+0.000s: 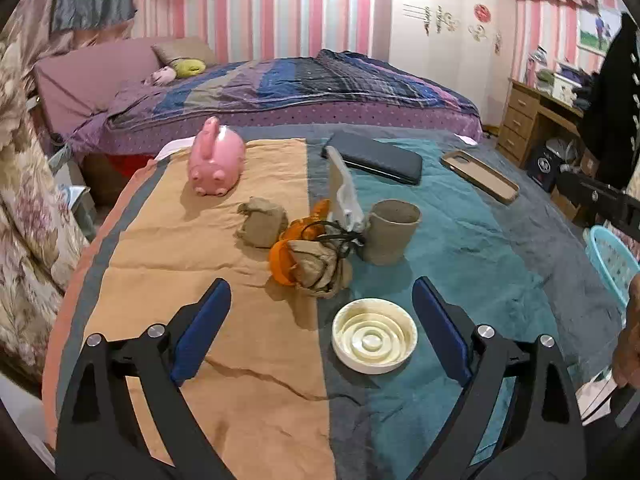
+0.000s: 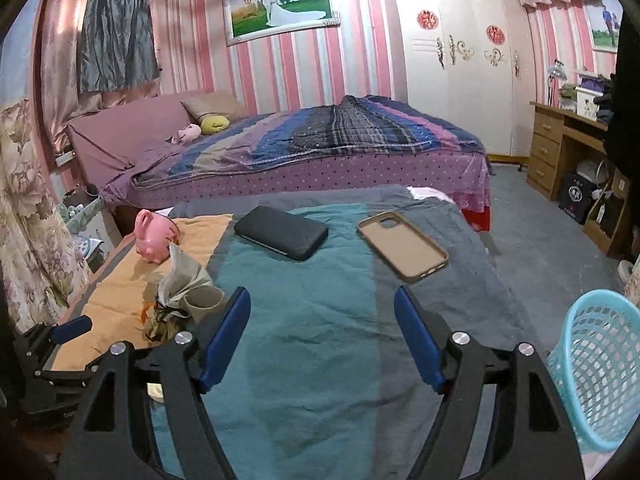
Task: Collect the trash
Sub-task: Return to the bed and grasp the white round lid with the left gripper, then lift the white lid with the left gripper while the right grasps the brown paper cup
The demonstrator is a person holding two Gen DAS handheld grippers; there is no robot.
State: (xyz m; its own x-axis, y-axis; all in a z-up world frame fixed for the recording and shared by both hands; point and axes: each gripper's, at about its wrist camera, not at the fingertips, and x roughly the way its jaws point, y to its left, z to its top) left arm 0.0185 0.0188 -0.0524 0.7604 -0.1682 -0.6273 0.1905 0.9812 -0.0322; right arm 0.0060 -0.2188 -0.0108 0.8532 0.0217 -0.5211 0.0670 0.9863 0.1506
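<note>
A trash pile [image 1: 316, 252] lies mid-table: orange peel, crumpled brown paper and a black cord. Beside it are a brown paper wad [image 1: 262, 220], a brown paper cup [image 1: 390, 236], a white wrapper [image 1: 346, 196] and a white round lid [image 1: 374, 336]. My left gripper [image 1: 322, 300] is open and empty, just short of the pile, with the lid between its fingers. My right gripper [image 2: 322, 312] is open and empty above the teal cloth. The pile [image 2: 168, 316] and cup [image 2: 204, 300] sit to its left. A light blue mesh basket [image 2: 596, 364] stands at the right, also seen in the left wrist view [image 1: 612, 260].
A pink piggy bank [image 1: 216, 158], a black phone [image 1: 376, 156] and a tan phone case [image 1: 480, 176] lie on the far part of the table [image 1: 248, 360]. A bed [image 2: 320, 144] stands beyond it, a wooden desk [image 2: 560, 148] at the right.
</note>
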